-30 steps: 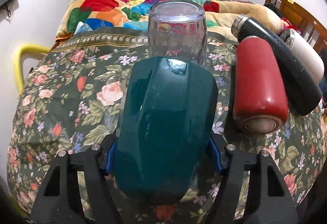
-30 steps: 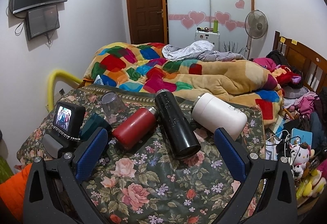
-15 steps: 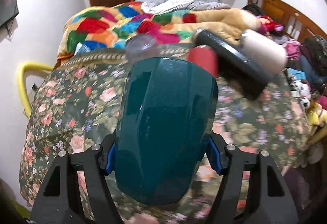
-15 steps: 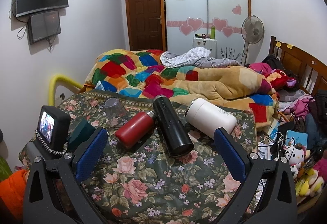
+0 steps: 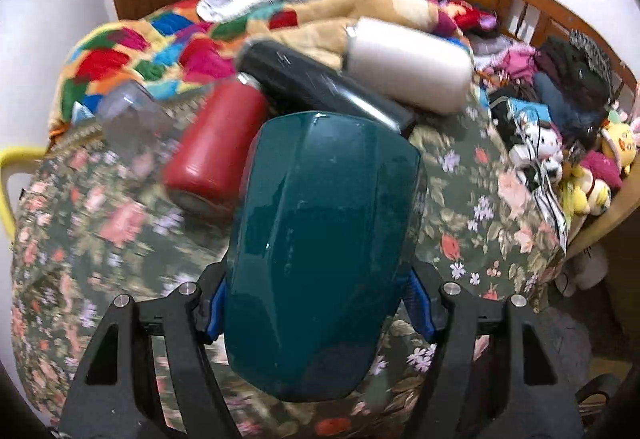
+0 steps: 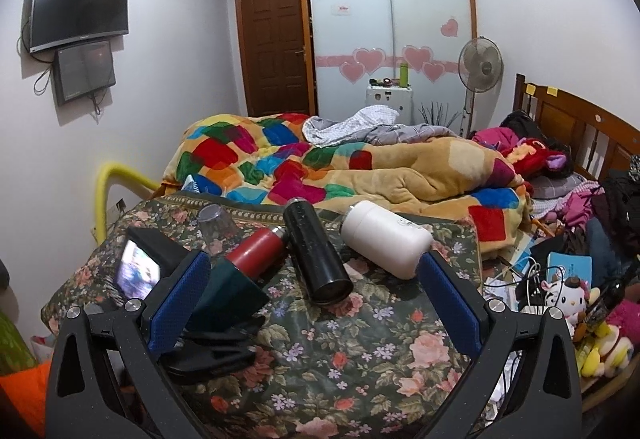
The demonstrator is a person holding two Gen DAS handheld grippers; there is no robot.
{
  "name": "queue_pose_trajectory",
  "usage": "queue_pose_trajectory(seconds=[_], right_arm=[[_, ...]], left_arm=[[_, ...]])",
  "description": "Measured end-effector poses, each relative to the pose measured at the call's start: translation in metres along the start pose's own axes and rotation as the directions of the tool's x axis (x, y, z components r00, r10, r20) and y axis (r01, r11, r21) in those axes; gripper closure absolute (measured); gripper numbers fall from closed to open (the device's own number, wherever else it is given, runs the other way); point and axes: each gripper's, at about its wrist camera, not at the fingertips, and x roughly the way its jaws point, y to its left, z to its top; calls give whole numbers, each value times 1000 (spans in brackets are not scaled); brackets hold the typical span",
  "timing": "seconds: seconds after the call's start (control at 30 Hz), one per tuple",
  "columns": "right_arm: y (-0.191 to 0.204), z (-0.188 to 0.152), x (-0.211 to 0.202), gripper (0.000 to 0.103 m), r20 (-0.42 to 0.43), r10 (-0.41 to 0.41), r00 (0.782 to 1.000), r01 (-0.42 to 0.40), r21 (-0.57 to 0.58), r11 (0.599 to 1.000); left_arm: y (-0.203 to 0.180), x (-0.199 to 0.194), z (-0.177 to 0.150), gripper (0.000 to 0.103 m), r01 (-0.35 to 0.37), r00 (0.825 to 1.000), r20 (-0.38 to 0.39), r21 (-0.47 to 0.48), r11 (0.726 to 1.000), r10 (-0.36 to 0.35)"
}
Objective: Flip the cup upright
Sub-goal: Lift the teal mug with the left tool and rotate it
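My left gripper (image 5: 316, 309) is shut on a dark teal cup (image 5: 320, 251), held above the floral bedspread, its closed end pointing away from the camera. The same cup shows in the right wrist view (image 6: 230, 293) beside the left gripper's body. My right gripper (image 6: 316, 303) is open and empty above the bedspread. A clear plastic cup (image 5: 132, 115) stands upside down at the far left of the bed (image 6: 216, 225).
A red bottle (image 5: 218, 147), a black bottle (image 5: 320, 87) and a white bottle (image 5: 412, 65) lie on the bedspread (image 5: 472, 207) ahead. A colourful quilt (image 6: 280, 163) is heaped behind. Soft toys and clutter (image 5: 568, 143) sit off the bed's right edge.
My left gripper has lifted the teal cup and swung right, away from the clear cup toward the bottles. The right gripper has risen and pulled back slightly, still open.
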Motion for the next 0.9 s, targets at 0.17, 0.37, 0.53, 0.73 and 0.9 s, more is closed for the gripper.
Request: queue_pose_trajectory(seconds=[0.17,0.37,0.53,0.73,0.9], right_arm=[[-8,-8,6,0,-29,-17,999,17,8,1000],[-13,-12,10,0,-51,-23,998,24,19,1000],[-14,-13,11,0,-65,-23,998,24,21,999],[-8,-16,11,0,-79,-27,997,28,5,1000],[-4,-15,8,0,-80,-38,996,38,-2,999]], left_arm=[[-11,32,-10,34,1,997,-80,-3,1000,-2],[-16,41,-15,34,-11,996,-90,8,1000,11],[-18,41,-16,33,-18,997,-76,11,1000,19],[-20,34,-20,14,26,998,-58,10,1000,-25],[-22,8,-24,11,-17,1000,15,55,998,16]])
